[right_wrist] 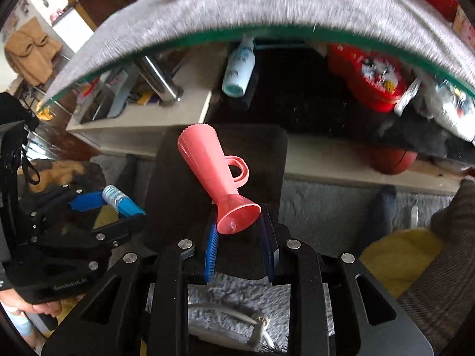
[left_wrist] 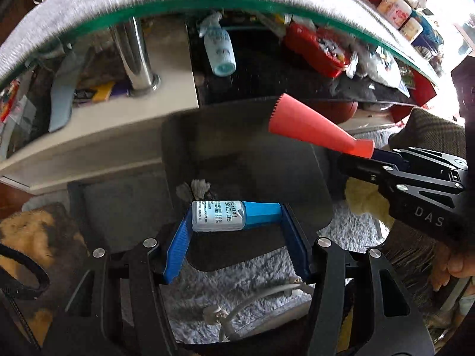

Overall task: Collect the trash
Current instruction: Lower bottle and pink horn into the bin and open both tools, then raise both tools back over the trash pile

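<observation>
The left tool [left_wrist: 236, 218] pinches a small blue-capped bottle [left_wrist: 234, 216] crosswise over the black bin [left_wrist: 297, 178] (crumpled tissue inside); the right tool [right_wrist: 239, 231] clamps a pink horn [right_wrist: 215, 175].

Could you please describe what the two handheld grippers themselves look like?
Both the left gripper and right gripper are black angular linkages with silver round pivot bolts and ribbed blue finger pads. The right one's body bears white "DAS" lettering; a bare hand grips it.
</observation>
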A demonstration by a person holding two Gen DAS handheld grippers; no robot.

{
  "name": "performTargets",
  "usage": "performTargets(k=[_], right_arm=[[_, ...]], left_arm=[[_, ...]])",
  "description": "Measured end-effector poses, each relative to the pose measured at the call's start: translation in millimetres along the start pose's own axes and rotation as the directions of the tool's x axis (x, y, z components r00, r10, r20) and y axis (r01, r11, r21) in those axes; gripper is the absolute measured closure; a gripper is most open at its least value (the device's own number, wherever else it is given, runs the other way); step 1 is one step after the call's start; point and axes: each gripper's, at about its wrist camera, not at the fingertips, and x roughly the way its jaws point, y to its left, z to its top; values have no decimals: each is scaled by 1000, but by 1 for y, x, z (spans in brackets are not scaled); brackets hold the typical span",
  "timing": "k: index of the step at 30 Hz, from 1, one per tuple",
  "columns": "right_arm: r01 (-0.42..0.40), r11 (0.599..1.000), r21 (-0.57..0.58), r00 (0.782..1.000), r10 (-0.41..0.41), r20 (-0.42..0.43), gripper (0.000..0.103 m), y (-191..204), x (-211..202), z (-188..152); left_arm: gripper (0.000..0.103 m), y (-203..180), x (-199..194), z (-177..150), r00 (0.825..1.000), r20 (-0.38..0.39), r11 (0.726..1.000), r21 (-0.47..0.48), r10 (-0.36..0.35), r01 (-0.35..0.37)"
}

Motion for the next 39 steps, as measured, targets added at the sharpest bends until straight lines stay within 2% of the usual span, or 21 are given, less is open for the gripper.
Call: performTargets(k=[9, 10, 12, 16, 20, 24, 32, 39], right_arm=[[-34, 999, 14, 999, 34, -2, 73, 8, 6, 9], [-38, 999, 17, 999, 38, 1, 70, 9, 5, 10], [-38, 999, 26, 999, 37, 9, 52, 7, 3, 13], [-44, 997, 65, 998, 41, 42, 48, -3, -7, 19], [-36, 996, 87, 994, 27, 104, 30, -12, -31, 30], [-28, 994, 108, 985, 9, 172, 18, -20, -56, 43], [-30, 990, 140, 959, -11, 284, 18, -36, -101, 80], [-5, 990, 141, 947, -40, 319, 18, -49, -114, 119]], left_arm=[[48, 4, 9, 1, 1000, -21, 1000, -9, -13, 13], [44, 4, 8, 2, 1000, -22, 1000, -10, -14, 14], [37, 5, 7, 3, 1000, -17, 1000, -14, -13, 12], [22, 7, -2, 6, 1000, 2, 1000, -20, 1, -1], [9, 11, -23, 15, 999, 46, 999, -33, 29, -27], [8, 13, -48, 29, 994, 103, 999, -39, 38, -34], [8, 14, -98, 67, 975, 213, 998, -32, 65, -59], [8, 23, -120, 115, 962, 261, 997, -24, 83, -80]])
